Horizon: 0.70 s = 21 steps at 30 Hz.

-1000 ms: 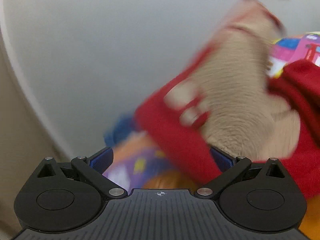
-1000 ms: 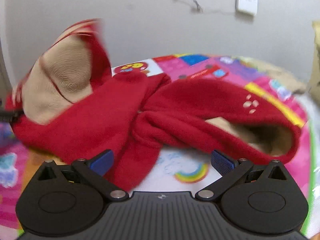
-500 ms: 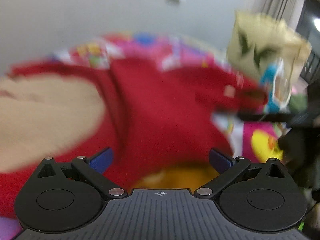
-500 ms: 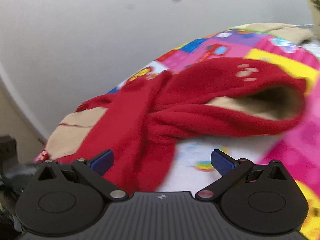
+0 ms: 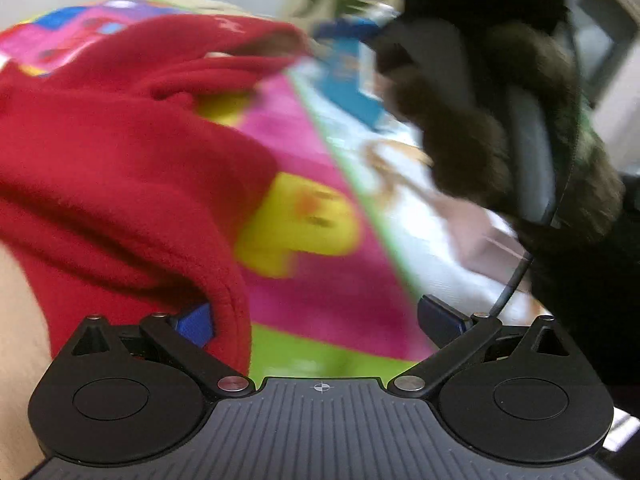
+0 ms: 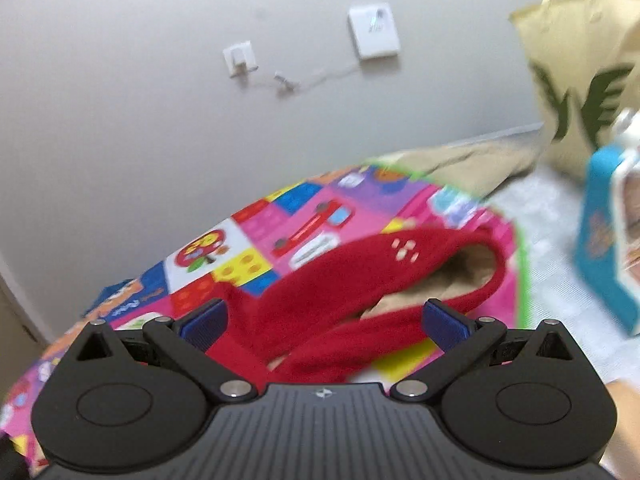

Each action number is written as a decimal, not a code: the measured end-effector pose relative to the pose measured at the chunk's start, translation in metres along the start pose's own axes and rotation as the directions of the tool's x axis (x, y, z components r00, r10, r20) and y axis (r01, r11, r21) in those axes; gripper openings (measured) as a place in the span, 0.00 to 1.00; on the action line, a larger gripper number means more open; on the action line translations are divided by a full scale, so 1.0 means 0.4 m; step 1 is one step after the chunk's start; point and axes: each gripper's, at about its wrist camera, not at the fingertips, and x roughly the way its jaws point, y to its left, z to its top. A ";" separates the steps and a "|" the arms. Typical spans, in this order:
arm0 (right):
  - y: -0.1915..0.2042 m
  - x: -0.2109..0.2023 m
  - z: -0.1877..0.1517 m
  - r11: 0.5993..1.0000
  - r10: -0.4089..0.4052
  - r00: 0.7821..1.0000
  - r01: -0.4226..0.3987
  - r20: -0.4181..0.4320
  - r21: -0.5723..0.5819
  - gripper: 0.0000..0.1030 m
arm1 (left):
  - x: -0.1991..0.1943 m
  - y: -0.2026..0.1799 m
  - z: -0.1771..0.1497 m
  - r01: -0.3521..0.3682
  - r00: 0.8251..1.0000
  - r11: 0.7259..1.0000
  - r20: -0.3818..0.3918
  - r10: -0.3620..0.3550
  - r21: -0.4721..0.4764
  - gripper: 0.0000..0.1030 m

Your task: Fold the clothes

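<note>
The red fleece garment [image 6: 344, 280] lies crumpled on a brightly patterned play mat [image 6: 280, 220], its tan lining showing at an opening [image 6: 460, 276] toward the mat's right edge, with small white marks [image 6: 406, 249] on the red cloth just above that opening. In the left wrist view the same red fleece garment [image 5: 120, 168] fills the left half of the picture, bunched in thick folds, and its hem hangs down over the mat's pink and green border [image 5: 320, 320]; this view is blurred.

The left hand-held gripper [image 5: 318, 322] has its fingers spread wide. Red cloth lies against and partly over its left blue pad [image 5: 196, 324], while the right pad [image 5: 438, 320] is bare, so nothing is pinched between them. The right hand-held gripper [image 6: 324, 322] is likewise spread wide, and a fold of the garment lies in the gap between its blue pads [image 6: 204, 322] without being squeezed.

Beyond the mat's far edge a beige cloth [image 6: 460, 160] lies rumpled against the grey wall [image 6: 160, 100], which carries a white switch plate [image 6: 374, 32] and a small socket with a trailing cord [image 6: 240, 58]. At the right stand a cream bag with green leaf prints [image 6: 580, 80] and a blue box [image 6: 604, 248]. A dark furry sleeve [image 5: 500, 120] crosses the upper right of the left wrist view.
</note>
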 end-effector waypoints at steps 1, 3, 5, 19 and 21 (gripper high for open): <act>-0.002 -0.019 0.004 1.000 -0.018 1.000 0.018 0.016 -0.018 1.00 | -0.026 -0.009 -0.002 0.029 1.000 1.000 -0.002 -0.029 0.005 1.00; -0.018 -0.035 -0.019 0.997 -0.073 0.997 0.073 0.003 -0.027 1.00 | -0.113 0.005 -0.002 0.057 0.998 0.998 0.020 -0.057 -0.016 1.00; -0.019 -0.035 -0.058 0.995 -0.099 0.994 0.098 -0.041 -0.037 1.00 | -0.231 0.049 0.003 0.047 0.996 0.998 0.082 -0.043 -0.048 1.00; 0.226 0.031 -0.355 0.885 -0.225 0.940 0.087 -0.258 -0.457 1.00 | -0.199 0.339 0.077 -0.680 0.680 0.598 0.060 0.730 0.425 1.00; 0.181 0.035 -0.336 0.898 -0.227 0.934 0.090 -0.276 -0.432 1.00 | -0.138 0.372 0.086 -0.668 0.685 0.610 0.033 0.727 0.427 1.00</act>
